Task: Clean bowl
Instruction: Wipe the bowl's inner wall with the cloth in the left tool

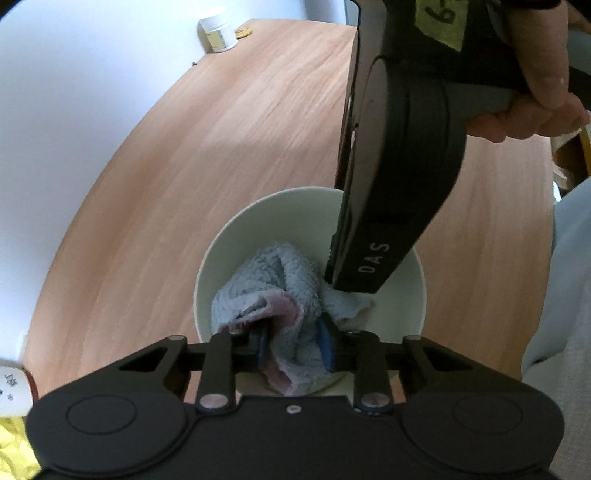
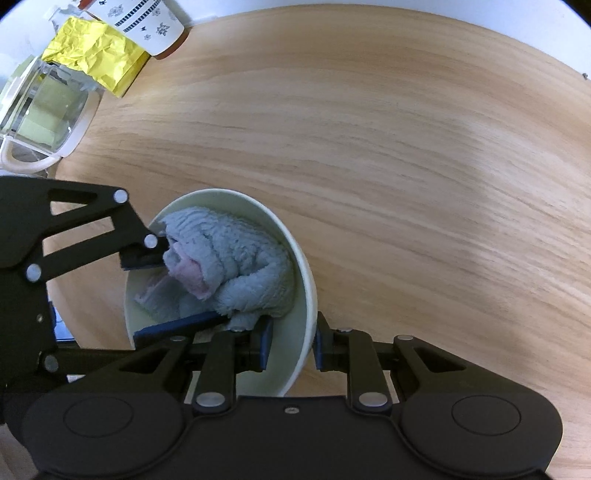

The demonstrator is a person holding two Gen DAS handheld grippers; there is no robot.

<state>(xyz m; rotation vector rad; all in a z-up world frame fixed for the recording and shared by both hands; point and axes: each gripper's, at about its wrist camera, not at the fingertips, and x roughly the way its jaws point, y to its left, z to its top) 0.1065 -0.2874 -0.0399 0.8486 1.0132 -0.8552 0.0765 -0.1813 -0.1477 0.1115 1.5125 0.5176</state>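
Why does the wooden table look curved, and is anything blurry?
Fisheye distortion: in the left wrist view the wooden table edge bows; in the right wrist view its grain streaks with blur, while the pale green bowl and fluffy blue cloth stay fairly sharp.

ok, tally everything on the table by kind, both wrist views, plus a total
Bowl: 1
Cloth: 1
White jar: 1
Small yellow round item: 1
Patterned cup: 1
Yellow foil packet: 1
Clear jug: 1
Total: 7
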